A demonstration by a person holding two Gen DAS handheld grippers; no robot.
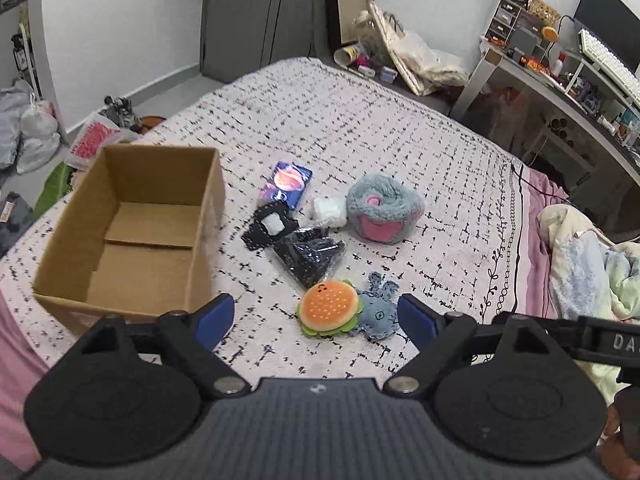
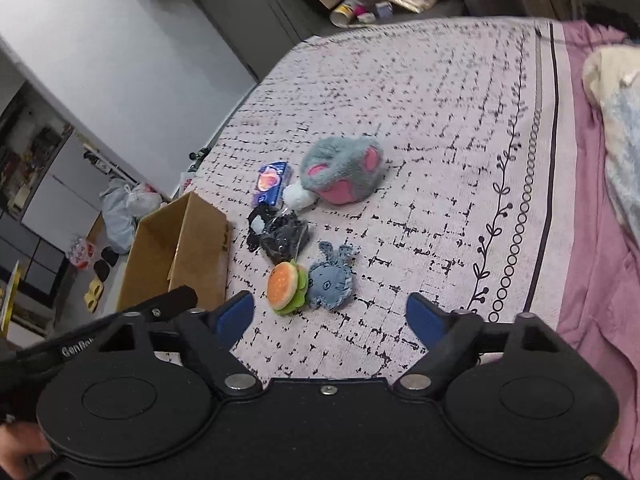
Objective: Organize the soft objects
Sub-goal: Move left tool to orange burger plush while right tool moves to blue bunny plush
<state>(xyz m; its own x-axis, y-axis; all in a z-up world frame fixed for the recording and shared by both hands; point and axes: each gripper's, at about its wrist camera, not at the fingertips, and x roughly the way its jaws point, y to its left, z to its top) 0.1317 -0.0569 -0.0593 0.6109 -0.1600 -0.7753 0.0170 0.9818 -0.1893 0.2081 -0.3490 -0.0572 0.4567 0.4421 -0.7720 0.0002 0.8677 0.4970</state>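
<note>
Jaws of left gripper (image 1: 316, 316) and right gripper (image 2: 330, 314) apart, empty, angled down for pickup; bed (image 1: 400, 128); open cardboard box (image 1: 132, 224) at 9 o'clock as receptacle; burger plush (image 1: 328, 312), blue bunny plush (image 1: 378, 314) nearest, touching.

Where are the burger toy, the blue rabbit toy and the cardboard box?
burger toy (image 1: 329, 307), left wrist view, on its orange bun top.
blue rabbit toy (image 2: 331, 285), right wrist view, on its face.
cardboard box (image 1: 120, 176), left wrist view, on its inner far wall.
</note>
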